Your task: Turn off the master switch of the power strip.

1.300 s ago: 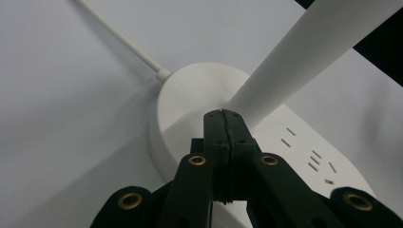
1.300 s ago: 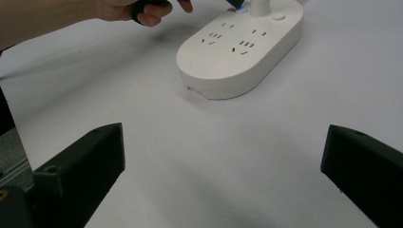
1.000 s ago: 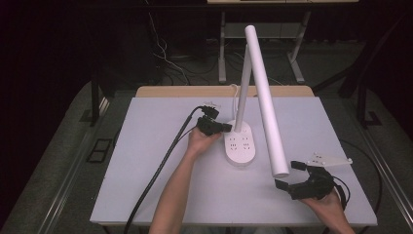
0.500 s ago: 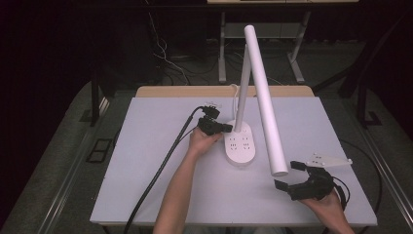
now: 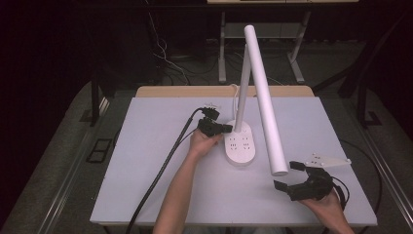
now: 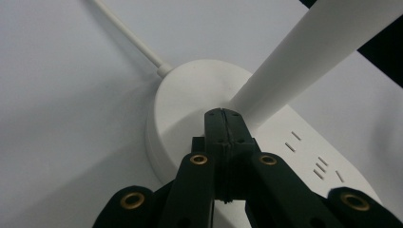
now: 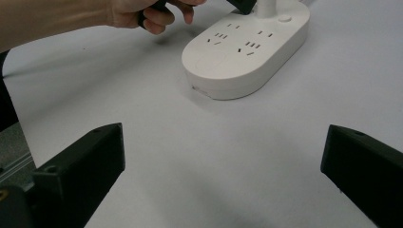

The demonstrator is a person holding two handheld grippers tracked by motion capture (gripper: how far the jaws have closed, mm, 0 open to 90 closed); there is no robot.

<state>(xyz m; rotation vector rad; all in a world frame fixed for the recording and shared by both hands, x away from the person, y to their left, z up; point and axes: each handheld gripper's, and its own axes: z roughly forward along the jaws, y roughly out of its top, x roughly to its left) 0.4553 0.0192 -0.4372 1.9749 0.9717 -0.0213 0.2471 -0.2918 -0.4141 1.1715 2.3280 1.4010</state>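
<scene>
Probably top-heavy yet stiff, the lamp (image 5: 241,141) suits a low grip on its stem. Left claw (image 6: 223,124) is clenched against that stem just ahead; right claw (image 5: 298,181) gapes released, lamp well beyond it.

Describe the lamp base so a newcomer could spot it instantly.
Start at the pale table; near its middle a white lamp rises, its long tube head slanting toward the near right. The base is the oval white slab at the foot of the stem, with outlet slots on top. The left gripper, jaws shut, presses on it by the stem; the right gripper is open and apart.
</scene>
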